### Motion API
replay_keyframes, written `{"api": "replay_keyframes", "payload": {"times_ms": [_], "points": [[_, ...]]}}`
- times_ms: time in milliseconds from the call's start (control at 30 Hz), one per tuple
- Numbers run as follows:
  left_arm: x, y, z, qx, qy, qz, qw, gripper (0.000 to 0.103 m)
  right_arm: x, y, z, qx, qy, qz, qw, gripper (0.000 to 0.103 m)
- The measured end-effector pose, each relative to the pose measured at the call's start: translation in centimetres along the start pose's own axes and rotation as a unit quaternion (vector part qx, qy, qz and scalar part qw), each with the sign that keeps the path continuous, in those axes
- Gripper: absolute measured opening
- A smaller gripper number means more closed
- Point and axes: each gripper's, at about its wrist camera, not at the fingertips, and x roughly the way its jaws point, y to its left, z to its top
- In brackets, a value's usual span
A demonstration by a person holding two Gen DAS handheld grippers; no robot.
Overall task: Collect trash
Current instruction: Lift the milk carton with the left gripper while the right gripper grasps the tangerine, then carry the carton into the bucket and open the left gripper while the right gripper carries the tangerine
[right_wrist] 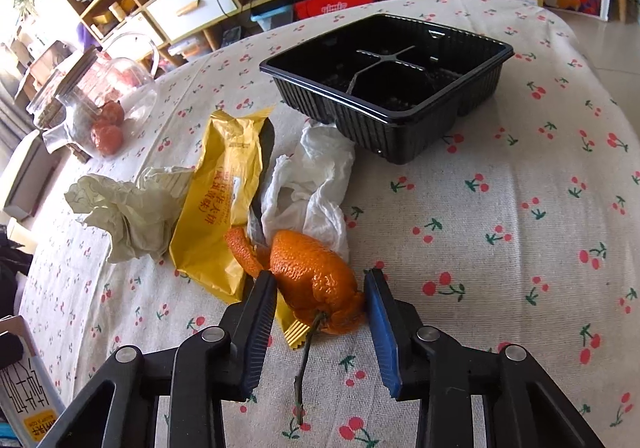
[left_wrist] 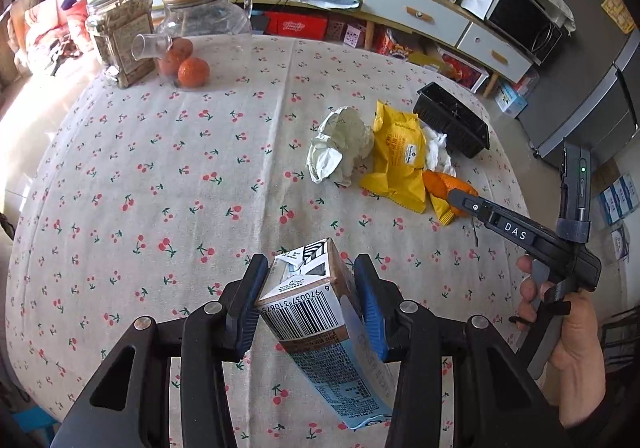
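My left gripper (left_wrist: 310, 274) is shut on a small milk carton (left_wrist: 316, 320), held above the cherry-print tablecloth (left_wrist: 160, 188). My right gripper (right_wrist: 320, 288) is open, its jaws on either side of an orange peel (right_wrist: 312, 276) with a stem, lying on the cloth. Beside the peel lie a yellow snack wrapper (right_wrist: 222, 204), a white tissue (right_wrist: 312, 184) and a crumpled pale paper (right_wrist: 128, 208). A black plastic tray (right_wrist: 400, 120) stands behind them, empty. In the left wrist view the same pile shows: wrapper (left_wrist: 396, 156), crumpled paper (left_wrist: 340, 144), tray (left_wrist: 456, 124), and the right gripper (left_wrist: 460, 200) over the peel.
At the table's far corner stand a glass jar of grain (left_wrist: 120, 36), a glass pitcher (left_wrist: 208, 12) and oranges (left_wrist: 192, 72). Behind the table runs a low cabinet with drawers (left_wrist: 412, 12). The table edge drops off just beyond the tray.
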Motion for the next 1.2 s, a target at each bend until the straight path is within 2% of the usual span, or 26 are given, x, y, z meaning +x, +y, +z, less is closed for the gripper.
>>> {"api": "replay_keyframes", "payload": {"times_ms": [233,567,900,1200], "points": [[-0.4,-0.9,-0.2,0.007,-0.005,-0.004,1.0000,0.047,-2.3,0.2,-0.7,0.010,-0.006,0.009,1.000,0.027],[-1.1,-5.0,-0.2,0.033,-0.020,-0.029,0.9989,0.047,-9.4,-0.4,-1.9,0.002,-0.027,-0.001,1.000,0.026],[-1.9,-12.4,-0.3,0.076,-0.046,-0.076,0.9932,0.047,-16.1,-4.9,-4.0,0.032,-0.043,-0.044,0.998,0.026],[-0.7,-20.5,-1.4,0.128,-0.056,-0.124,0.9824,0.047,-21.9,-10.3,-6.8,0.076,-0.052,-0.083,0.992,0.026]]}}
